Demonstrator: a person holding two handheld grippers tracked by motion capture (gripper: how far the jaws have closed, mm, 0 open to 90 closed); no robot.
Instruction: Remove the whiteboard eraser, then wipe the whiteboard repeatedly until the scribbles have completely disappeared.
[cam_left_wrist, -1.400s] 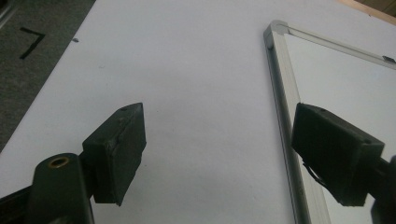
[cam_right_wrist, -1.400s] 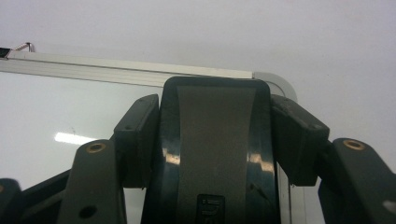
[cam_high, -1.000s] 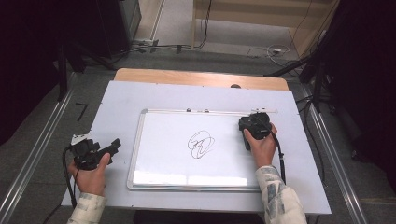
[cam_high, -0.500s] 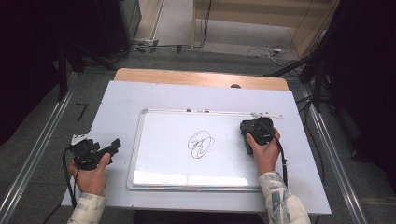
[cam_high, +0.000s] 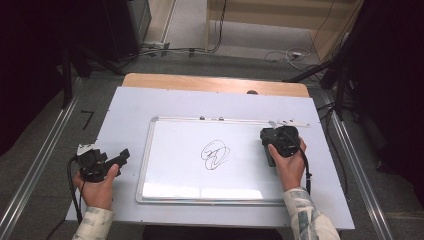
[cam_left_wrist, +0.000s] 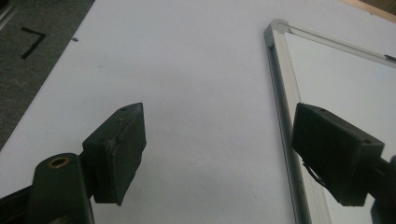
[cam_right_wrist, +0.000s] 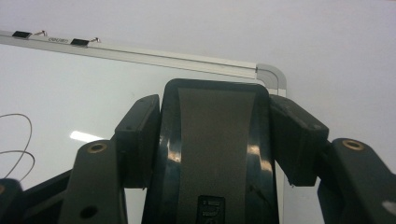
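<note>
While left gripper (cam_left_wrist: 215, 154) gapes empty, right gripper (cam_right_wrist: 215, 140) clamps eraser (cam_right_wrist: 215, 154) over whiteboard (cam_high: 175, 170).

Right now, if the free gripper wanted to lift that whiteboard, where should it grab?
Probably the metal frame along the whiteboard's near left edge, coming from the left. The left gripper is open with that thin raised rim between its jaws, and the board lies flat.
</note>
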